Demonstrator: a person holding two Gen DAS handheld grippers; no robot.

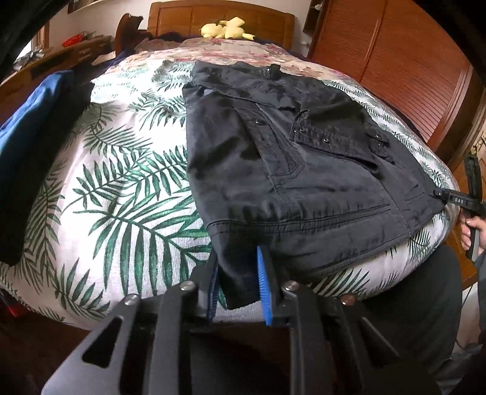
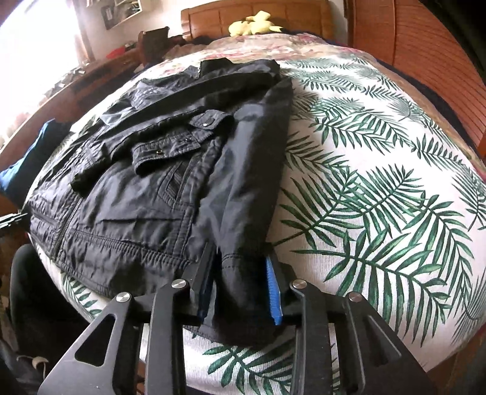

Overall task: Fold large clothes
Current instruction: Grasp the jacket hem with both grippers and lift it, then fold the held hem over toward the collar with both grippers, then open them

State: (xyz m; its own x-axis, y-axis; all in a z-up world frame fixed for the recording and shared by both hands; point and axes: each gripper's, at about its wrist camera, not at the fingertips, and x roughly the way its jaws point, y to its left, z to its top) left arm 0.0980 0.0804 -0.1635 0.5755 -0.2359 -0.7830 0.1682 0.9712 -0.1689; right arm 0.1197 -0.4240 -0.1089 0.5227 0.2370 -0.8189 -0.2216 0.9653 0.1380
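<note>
- The black jacket (image 1: 297, 170) lies flat on the palm-leaf bedspread (image 1: 121, 194), sleeves folded in.
- The left gripper (image 1: 240, 279) pinches the jacket's near hem corner between narrowed blue pads.
- The right gripper (image 2: 240, 288) clamps the opposite hem corner.
- A yellow plush toy (image 2: 252, 24) sits by the headboard.

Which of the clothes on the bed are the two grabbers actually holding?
The dark jacket spread in the middle of the leaf-print bed: the left gripper and right gripper each pinch its near hem. The blue garment lies untouched at the far left edge.
</note>
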